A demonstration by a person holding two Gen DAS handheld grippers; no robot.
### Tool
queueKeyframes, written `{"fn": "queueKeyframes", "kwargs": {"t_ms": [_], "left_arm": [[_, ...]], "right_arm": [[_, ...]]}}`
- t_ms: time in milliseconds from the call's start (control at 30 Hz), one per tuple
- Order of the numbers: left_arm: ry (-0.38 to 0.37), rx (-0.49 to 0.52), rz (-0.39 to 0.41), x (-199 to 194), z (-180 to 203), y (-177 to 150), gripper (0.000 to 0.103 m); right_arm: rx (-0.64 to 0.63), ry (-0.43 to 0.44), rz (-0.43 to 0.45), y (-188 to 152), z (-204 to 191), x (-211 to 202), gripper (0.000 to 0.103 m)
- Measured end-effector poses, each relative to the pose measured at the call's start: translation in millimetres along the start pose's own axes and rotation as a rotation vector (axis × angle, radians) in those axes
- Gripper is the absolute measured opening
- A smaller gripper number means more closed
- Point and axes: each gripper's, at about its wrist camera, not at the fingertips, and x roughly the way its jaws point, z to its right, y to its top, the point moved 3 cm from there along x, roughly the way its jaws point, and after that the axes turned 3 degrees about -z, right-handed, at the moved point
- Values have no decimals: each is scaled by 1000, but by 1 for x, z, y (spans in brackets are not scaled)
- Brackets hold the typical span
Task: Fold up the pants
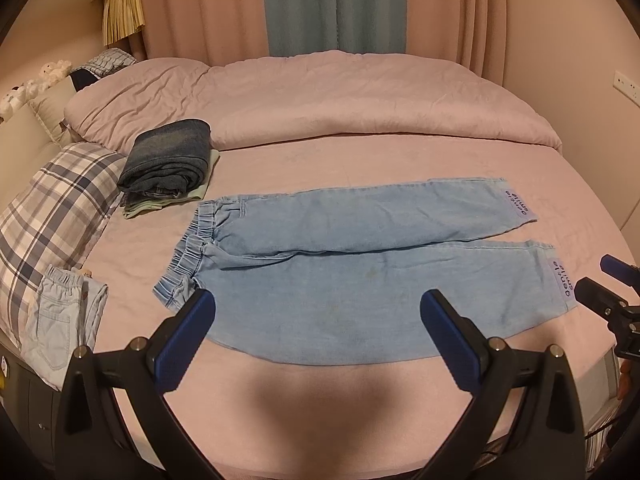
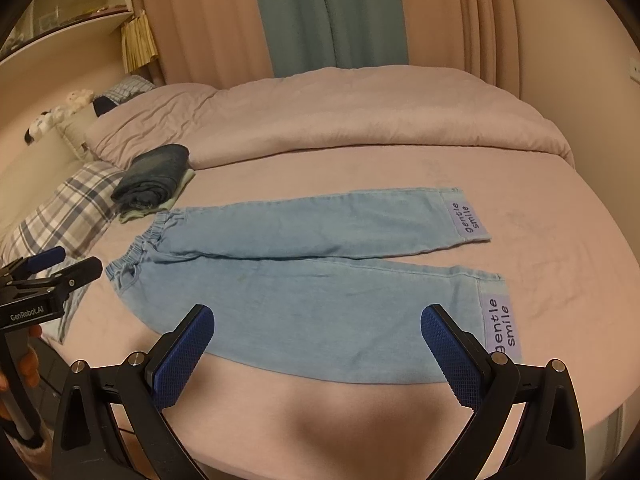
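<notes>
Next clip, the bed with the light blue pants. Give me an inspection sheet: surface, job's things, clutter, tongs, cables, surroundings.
Surface: pink bed sheet, lightly wrinkled; bunched pink duvet along the far side.
Job's things: light blue pants spread flat, unfolded, waistband to the left, "gentle smile" cuff patches to the right.
Clutter: folded dark jeans stacked on a pale green garment; another folded pair of light pants at the left edge; plaid pillow.
Tongs: left tongs open above the near leg; right tongs open, holding nothing.
Cables: nothing seen.
Surroundings: pink and teal curtains, stuffed toys, wall socket.
</notes>
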Motion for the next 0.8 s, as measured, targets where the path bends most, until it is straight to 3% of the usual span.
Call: {"fn": "queueKeyframes", "kwargs": {"t_ms": [600, 800], "left_arm": [[-4, -6, -12, 6, -3, -2, 103], [-9, -4, -14, 8, -3, 0, 103]], "right_arm": [[-10, -26, -47, -3, -1, 7, 103], [-15, -28, -27, -1, -1, 6, 103]]}}
